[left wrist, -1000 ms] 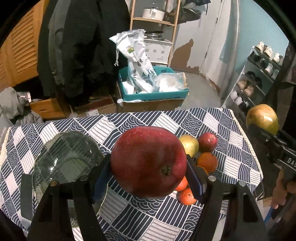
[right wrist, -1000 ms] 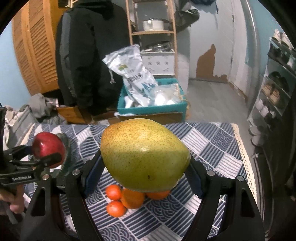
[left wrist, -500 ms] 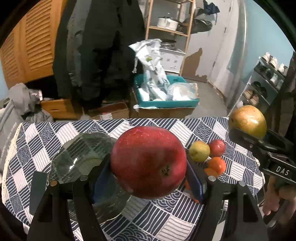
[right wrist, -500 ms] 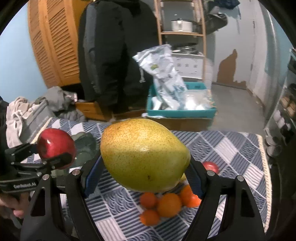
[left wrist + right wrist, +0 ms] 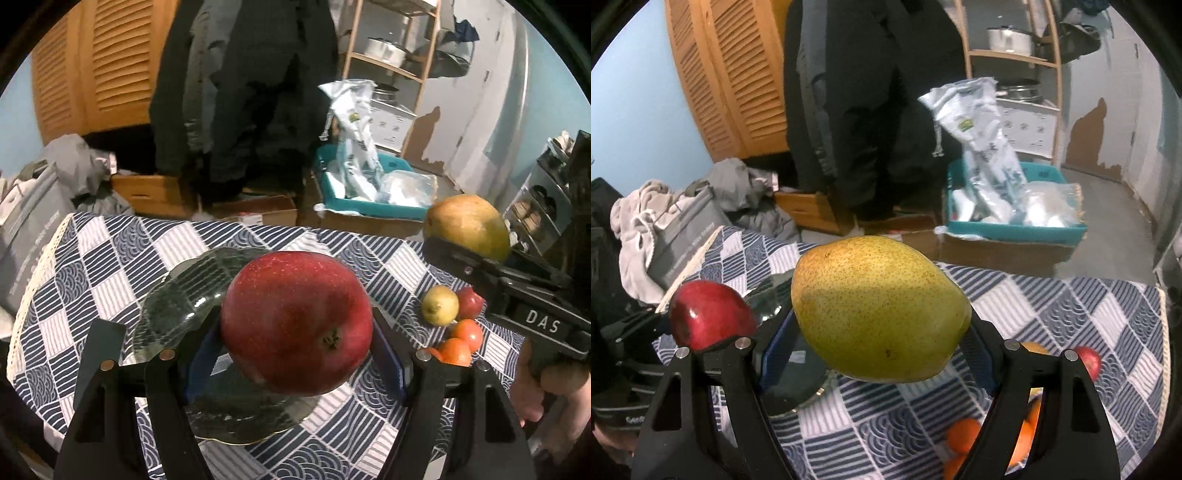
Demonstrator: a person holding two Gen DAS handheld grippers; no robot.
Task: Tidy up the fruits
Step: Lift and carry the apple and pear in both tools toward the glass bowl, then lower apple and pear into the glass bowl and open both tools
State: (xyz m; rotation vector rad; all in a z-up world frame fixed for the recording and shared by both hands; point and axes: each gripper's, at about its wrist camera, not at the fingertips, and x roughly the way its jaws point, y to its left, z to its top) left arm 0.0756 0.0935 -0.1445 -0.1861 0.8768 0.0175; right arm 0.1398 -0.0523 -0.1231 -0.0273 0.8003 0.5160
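Observation:
My left gripper point(image 5: 297, 325) is shut on a large red apple point(image 5: 295, 319), held above a clear glass plate point(image 5: 184, 302) on the patterned tablecloth. My right gripper point(image 5: 881, 332) is shut on a big yellow-green pear point(image 5: 879, 306); the left wrist view shows that pear point(image 5: 467, 225) at the right, above the table. The red apple point(image 5: 709, 317) appears at the left of the right wrist view. The glass plate point(image 5: 798, 365) lies under and behind the pear. On the cloth sit a small yellow pear point(image 5: 439, 304), a small red apple point(image 5: 469, 301) and several oranges point(image 5: 467, 332).
The blue and white checked tablecloth point(image 5: 110, 258) covers a small table with edges close on all sides. Beyond it stand a teal bin point(image 5: 369, 199) with bags, cardboard boxes, hanging dark coats, a wooden shelf and piled clothes point(image 5: 665, 206). A hand point(image 5: 554, 384) grips the right tool.
Both grippers have moved left across the table with their fruit. The glass plate now lies beneath the red apple, and the fruit pile has shifted to the right in both views.

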